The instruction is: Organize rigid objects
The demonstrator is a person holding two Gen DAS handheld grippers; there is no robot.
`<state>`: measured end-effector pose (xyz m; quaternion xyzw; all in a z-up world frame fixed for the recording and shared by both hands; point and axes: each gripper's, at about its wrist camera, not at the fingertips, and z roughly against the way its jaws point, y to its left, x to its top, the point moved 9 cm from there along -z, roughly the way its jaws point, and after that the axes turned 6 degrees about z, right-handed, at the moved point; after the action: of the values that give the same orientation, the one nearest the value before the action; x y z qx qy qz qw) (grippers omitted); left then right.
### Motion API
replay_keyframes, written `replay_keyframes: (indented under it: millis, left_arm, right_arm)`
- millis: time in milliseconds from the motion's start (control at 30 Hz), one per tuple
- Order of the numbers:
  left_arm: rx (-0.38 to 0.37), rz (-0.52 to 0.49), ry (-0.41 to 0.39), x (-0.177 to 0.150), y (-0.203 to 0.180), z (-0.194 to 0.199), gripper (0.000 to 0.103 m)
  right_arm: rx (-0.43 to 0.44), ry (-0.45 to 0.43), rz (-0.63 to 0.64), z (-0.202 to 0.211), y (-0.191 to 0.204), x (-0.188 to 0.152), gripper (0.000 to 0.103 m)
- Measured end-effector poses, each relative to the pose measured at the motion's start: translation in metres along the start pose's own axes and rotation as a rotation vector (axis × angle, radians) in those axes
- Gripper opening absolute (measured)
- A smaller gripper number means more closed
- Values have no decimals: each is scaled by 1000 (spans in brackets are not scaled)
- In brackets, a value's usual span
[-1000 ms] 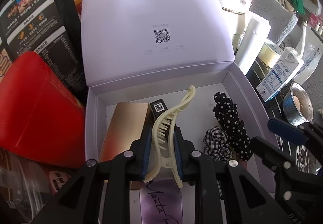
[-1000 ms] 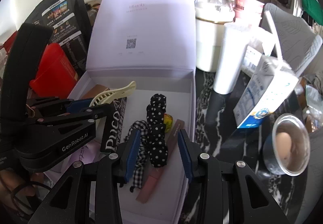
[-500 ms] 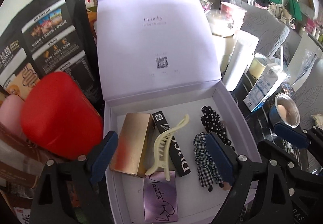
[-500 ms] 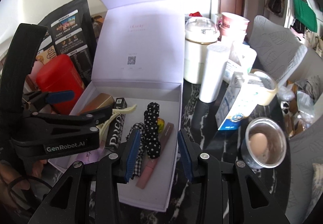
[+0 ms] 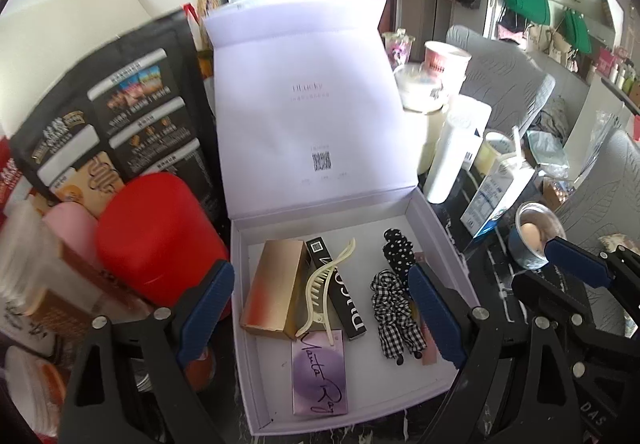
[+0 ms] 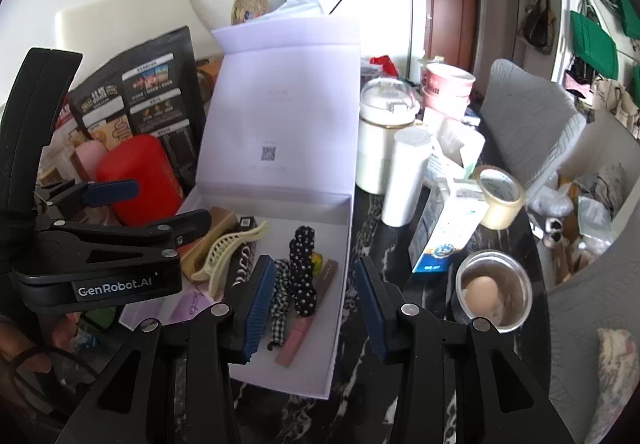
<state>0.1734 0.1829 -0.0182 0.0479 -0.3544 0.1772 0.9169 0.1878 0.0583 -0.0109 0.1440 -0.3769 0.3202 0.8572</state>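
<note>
A white box (image 5: 436,228) stands open with its lid (image 5: 304,116) upright. Inside lie a cream hair claw clip (image 5: 324,290), a gold carton (image 5: 274,290), a black carton (image 5: 340,294), a purple card (image 5: 318,378), a checked scrunchie (image 5: 394,314) and a polka-dot hair tie (image 5: 398,250). My left gripper (image 5: 320,318) is open and empty above the box's front. My right gripper (image 6: 316,300) is open and empty over the box's right wall (image 6: 340,276). The clip also shows in the right wrist view (image 6: 224,252).
A red container (image 5: 156,236) and black snack bag (image 5: 116,112) stand left of the box. On the right stand a white tumbler (image 6: 404,180), milk carton (image 6: 444,228), tape roll (image 6: 498,196) and a glass bowl with an egg (image 6: 492,290).
My left gripper let go of the cream claw clip, opened wide and pulled back up. The clip now lies in the box. My right gripper also rose and drew back.
</note>
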Motion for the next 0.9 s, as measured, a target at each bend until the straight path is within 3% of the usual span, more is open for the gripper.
replay_keyframes:
  millis: [100, 267, 367, 767, 900]
  left_arm:
    - [-1, 2, -31, 1, 3, 19, 90]
    - [-17, 24, -68, -2, 6, 49, 90]
    - [-41, 34, -103, -5, 6, 67, 90]
    - [-9, 34, -180, -26, 22, 118, 90]
    - [-9, 39, -169, -41, 27, 124, 90]
  right_arm:
    - [-4, -29, -1, 15, 1, 3, 50]
    - [-8, -74, 6, 42, 7, 4, 50]
    - [-7, -98, 8, 56, 10, 3, 60]
    - [-31, -170, 9, 106, 27, -9, 67]
    - [-43, -182, 14, 119, 33, -17, 69]
